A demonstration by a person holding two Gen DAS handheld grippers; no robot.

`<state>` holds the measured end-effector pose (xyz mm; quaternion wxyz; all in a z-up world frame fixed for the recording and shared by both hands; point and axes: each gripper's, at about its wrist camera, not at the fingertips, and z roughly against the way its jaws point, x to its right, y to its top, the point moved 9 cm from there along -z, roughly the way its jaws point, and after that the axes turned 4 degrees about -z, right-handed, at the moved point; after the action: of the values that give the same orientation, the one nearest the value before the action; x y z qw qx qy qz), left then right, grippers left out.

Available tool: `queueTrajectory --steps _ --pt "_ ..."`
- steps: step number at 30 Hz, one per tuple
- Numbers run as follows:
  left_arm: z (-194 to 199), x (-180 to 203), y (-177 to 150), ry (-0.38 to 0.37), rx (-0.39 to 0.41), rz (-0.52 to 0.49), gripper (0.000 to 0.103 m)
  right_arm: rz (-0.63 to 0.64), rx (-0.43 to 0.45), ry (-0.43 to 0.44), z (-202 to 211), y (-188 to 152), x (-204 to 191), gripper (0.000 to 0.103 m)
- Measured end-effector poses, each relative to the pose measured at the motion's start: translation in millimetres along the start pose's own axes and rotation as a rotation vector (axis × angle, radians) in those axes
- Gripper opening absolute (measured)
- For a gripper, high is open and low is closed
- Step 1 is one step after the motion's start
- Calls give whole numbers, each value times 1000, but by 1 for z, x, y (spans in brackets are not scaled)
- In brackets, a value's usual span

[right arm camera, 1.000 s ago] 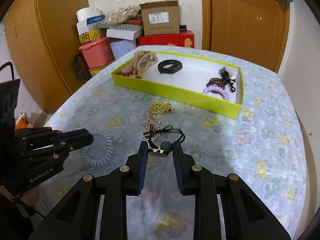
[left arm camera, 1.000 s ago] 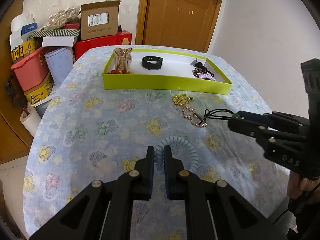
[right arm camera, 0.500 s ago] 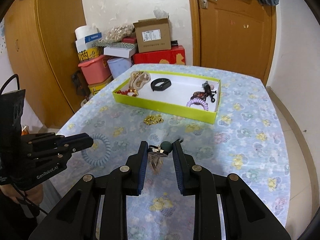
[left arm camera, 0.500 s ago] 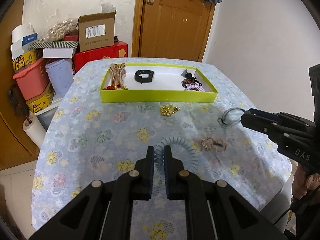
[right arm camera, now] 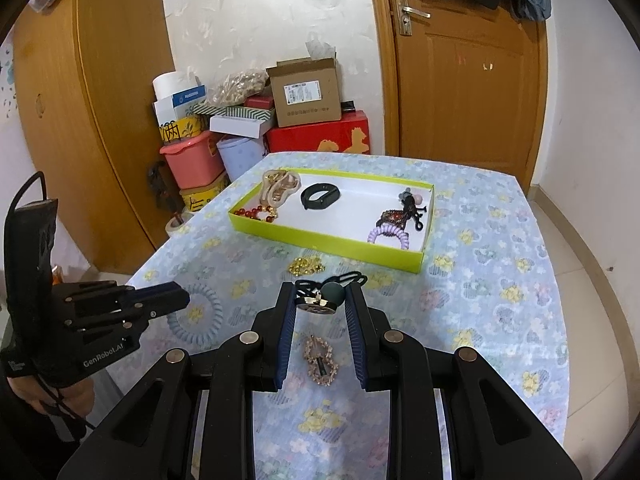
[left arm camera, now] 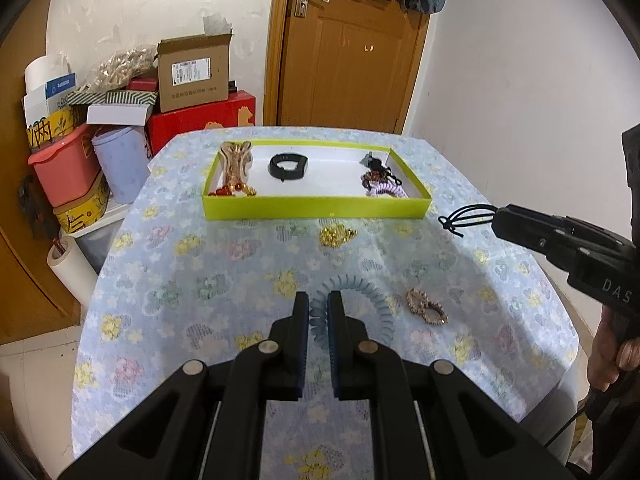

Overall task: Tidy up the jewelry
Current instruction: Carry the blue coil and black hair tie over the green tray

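Observation:
My right gripper (right arm camera: pixel 322 304) is shut on a black cord hair tie with a dark green bead and a metal charm (right arm camera: pixel 325 299), held in the air above the table; its cord (left arm camera: pixel 466 216) sticks out of the right gripper (left arm camera: pixel 498 216) in the left wrist view. My left gripper (left arm camera: pixel 318 312) is shut on a pale blue spiral hair tie (left arm camera: pixel 362 304) and holds it just above the cloth. A gold rhinestone clip (right arm camera: pixel 321 360) and a gold chain heap (right arm camera: pixel 306 266) lie on the table. The lime green tray (right arm camera: pixel 332 242) holds a clip, beads, a black band and hair ties.
The table wears a blue floral cloth (left arm camera: pixel 192 280). Boxes and plastic bins (left arm camera: pixel 120 120) are stacked behind the table at the left. A wooden door (left arm camera: pixel 352 52) stands behind the tray. The table's right edge (left arm camera: pixel 560 312) drops off near the right hand.
Both grippers have risen and drawn back from the table. The right gripper lifted the black cord tie clear; the gold clip that hung under it now lies on the cloth.

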<state>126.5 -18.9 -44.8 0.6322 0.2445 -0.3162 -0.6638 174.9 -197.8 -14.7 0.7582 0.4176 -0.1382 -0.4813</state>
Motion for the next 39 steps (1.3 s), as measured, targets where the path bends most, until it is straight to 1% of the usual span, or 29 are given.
queueTrajectory --steps 8,16,23,39 --pt "3 -3 21 1 30 3 9 7 14 -11 -1 10 2 26" --pt "-4 -5 32 5 27 10 9 12 32 -28 -2 23 5 26" --pt "-11 -9 41 14 24 14 9 13 31 -31 -5 28 8 26" --pt "-42 -28 67 24 9 33 9 27 10 -52 -37 45 20 26"
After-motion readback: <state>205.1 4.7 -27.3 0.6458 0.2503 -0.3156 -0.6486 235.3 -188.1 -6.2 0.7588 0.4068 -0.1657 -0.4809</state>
